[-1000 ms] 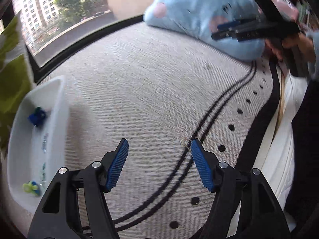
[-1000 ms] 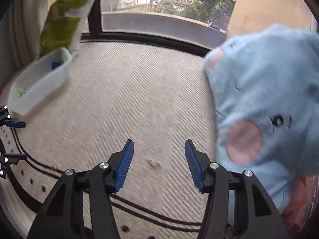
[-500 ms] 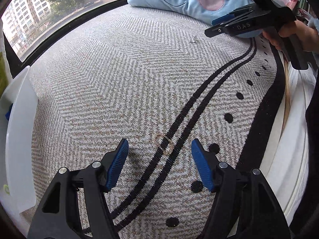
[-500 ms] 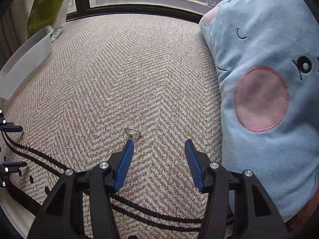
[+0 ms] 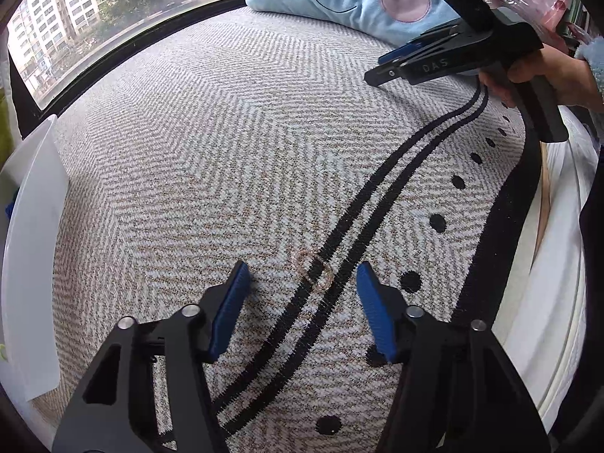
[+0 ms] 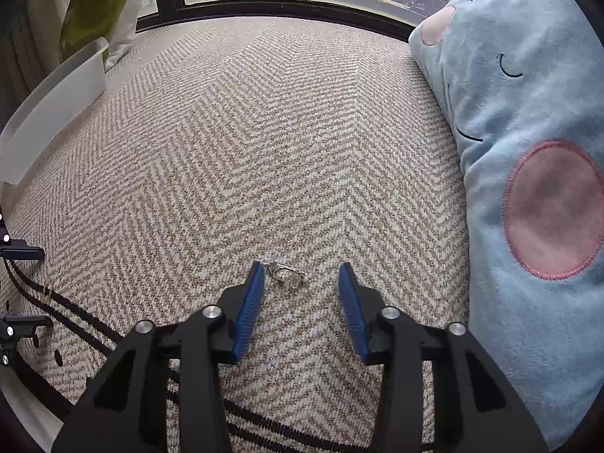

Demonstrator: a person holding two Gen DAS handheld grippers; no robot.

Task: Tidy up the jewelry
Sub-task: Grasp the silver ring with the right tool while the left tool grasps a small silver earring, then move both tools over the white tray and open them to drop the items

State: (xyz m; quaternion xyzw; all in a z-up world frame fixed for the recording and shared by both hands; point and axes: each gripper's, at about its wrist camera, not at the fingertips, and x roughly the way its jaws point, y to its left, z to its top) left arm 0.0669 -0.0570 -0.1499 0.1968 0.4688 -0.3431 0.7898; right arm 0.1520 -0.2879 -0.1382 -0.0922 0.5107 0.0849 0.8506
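A thin rose-gold ring (image 5: pixel 312 268) lies on the herringbone rug across the black stripes, just ahead of my open left gripper (image 5: pixel 302 277) and between its blue pads. A small silver piece of jewelry (image 6: pixel 287 274) lies on the rug between the tips of my open right gripper (image 6: pixel 300 277), closer to the left pad. The right gripper also shows in the left wrist view (image 5: pixel 381 71), low over the rug by the pillow. A white tray (image 5: pixel 34 249) stands at the left; it also shows in the right wrist view (image 6: pixel 56 102).
A blue plush pillow (image 6: pixel 528 158) with pink cheeks lies along the rug's right side. A green and white cushion (image 6: pixel 102 7) leans by the window behind the tray. The rug's black border and a white edge (image 5: pixel 547 302) run along the right.
Both grippers have moved down and forward toward the rug. The ring now sits between the left pads and the silver piece between the right pads. Both stay open.
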